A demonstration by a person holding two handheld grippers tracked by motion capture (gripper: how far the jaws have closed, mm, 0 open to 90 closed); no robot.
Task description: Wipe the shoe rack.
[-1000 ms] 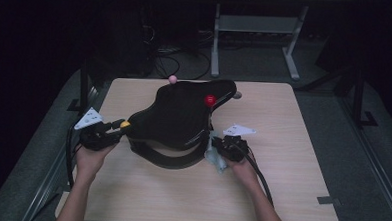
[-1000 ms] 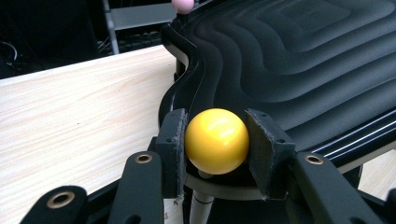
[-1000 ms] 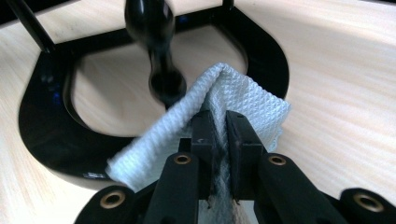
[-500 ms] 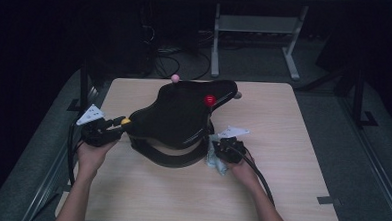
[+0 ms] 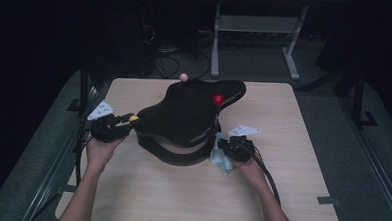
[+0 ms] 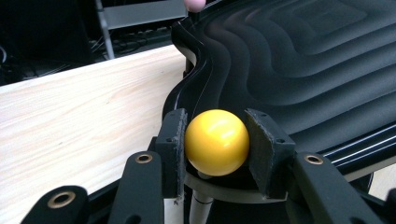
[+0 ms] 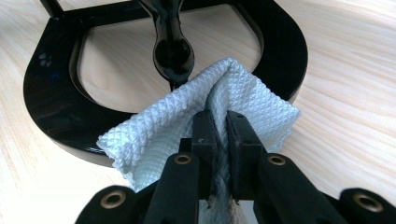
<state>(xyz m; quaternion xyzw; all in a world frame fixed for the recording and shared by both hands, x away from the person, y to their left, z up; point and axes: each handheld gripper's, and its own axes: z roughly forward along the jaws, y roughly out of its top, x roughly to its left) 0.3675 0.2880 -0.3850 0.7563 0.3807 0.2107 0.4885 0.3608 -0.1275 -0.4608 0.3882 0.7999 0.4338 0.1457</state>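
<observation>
Cloth (image 7: 205,116) sits pinched in my right gripper (image 7: 219,123), jaws clenched tight on a fold of it, low centre of the right gripper view. In the high view the right gripper (image 5: 231,148) is just right of centre, cloth (image 5: 220,160) bunched under it against the black base ring (image 5: 174,157). I judge the work in hand to be wiping that glossy ring, so the cloth is held by a fold to leave a broad pad free at the front.

Left gripper (image 6: 217,140) grasps the yellow ball (image 6: 216,142), one pad on each side, lower centre of its view. In the high view the left gripper (image 5: 114,127) is at middle left, with the yellow ball (image 5: 133,119) at the left tip of the black ridged top (image 5: 189,115). My reading: the ball serves as a handle, held to steady or tilt the top while the other hand wipes.

Around: a red ball (image 5: 218,99) on a stem at the top's right side, a pink ball (image 5: 184,77) at its far edge. The tabletop (image 5: 302,160) is bare wood elsewhere.

In the way: a black stem with a bulbous end (image 7: 173,51) hangs down inside the ring, just above the cloth in the right gripper view. The overhanging top also shades the ring's far arc, so reach under it looks cramped.
</observation>
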